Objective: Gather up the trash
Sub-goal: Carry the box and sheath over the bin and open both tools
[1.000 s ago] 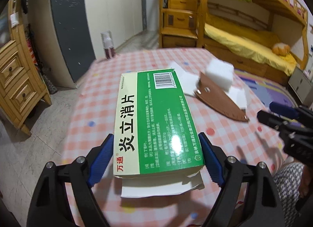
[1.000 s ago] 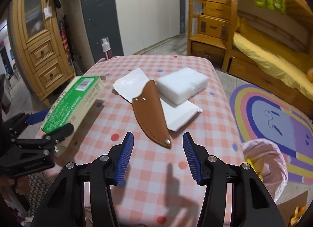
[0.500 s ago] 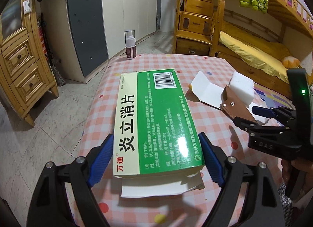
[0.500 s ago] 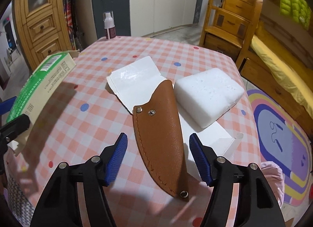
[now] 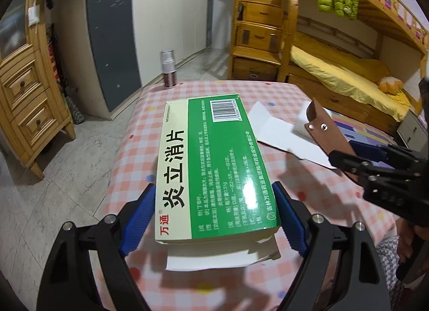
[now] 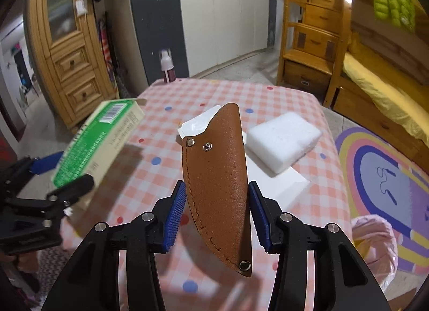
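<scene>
The left claw point(image 5: 214, 219) clamps the green box point(image 5: 214, 166), whose near flap hangs open, its underside hidden. The right claw point(image 6: 215, 209) pinches a brown sheath point(image 6: 217, 185), lifted and tilted; ahead, white paper point(image 6: 193, 128) sits half covered, foam block point(image 6: 283, 140) just right.

The left black plastic two-finger gripper point(image 5: 214, 219) and the right one point(image 6: 216, 214) look alike: angular arms, silver round screw heads, and ribbed blue pads point(image 6: 175, 213) lining the jaws. A bare-skinned hand point(image 5: 410, 241) shows behind the right one.
</scene>
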Tool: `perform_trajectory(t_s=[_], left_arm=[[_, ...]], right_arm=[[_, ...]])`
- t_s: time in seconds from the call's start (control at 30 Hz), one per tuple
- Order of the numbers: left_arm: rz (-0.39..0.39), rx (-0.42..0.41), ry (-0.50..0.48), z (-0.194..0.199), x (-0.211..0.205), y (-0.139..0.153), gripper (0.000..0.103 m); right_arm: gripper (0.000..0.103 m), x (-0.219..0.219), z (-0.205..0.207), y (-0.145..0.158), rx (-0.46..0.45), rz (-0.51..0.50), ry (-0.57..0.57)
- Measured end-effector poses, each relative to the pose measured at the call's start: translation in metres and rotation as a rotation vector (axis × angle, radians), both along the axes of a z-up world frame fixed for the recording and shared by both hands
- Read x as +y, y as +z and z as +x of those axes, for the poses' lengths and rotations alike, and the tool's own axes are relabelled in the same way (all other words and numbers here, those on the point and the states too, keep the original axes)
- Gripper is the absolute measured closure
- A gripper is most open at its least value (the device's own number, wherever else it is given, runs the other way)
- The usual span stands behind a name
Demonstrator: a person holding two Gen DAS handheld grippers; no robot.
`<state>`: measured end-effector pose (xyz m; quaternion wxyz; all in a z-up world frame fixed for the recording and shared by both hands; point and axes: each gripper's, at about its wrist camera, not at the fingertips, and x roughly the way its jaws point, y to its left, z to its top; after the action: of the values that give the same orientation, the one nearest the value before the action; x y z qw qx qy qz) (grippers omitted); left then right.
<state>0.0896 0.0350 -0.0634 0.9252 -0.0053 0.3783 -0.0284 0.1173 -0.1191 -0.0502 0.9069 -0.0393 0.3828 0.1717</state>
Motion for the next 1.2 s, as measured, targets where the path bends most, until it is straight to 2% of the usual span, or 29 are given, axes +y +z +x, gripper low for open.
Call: perform_trajectory(t_s=[0.2, 0.43, 0.8, 1.0, 1.2], left_arm=[[-0.012, -0.021, -0.118, -0.016, -0.043, 0.006, 0.021], [-0.005, -0.037, -0.321, -0.027, -0.123, 0.011, 0.021], [0.014, -0.057, -0.544, -0.026, -0.237, 0.007, 0.021], [0.02, -0.035, -0.646, -0.014, -0.3, -0.006, 0.02], [0.02, 0.0, -0.692, 0.007, -0.346, -0.02, 0.02]], right_arm=[[0.055, -0.044, -0.038, 0.01, -0.007, 0.071, -0.101], [0.055, -0.107, -0.071, 0.015, -0.033, 0.11, -0.261], [0.055, -0.23, -0.124, 0.013, -0.084, 0.112, -0.579], [0.055, -0.278, -0.131, 0.004, -0.083, 0.148, -0.687], [0.055, -0.307, -0.123, -0.006, -0.077, 0.177, -0.726]])
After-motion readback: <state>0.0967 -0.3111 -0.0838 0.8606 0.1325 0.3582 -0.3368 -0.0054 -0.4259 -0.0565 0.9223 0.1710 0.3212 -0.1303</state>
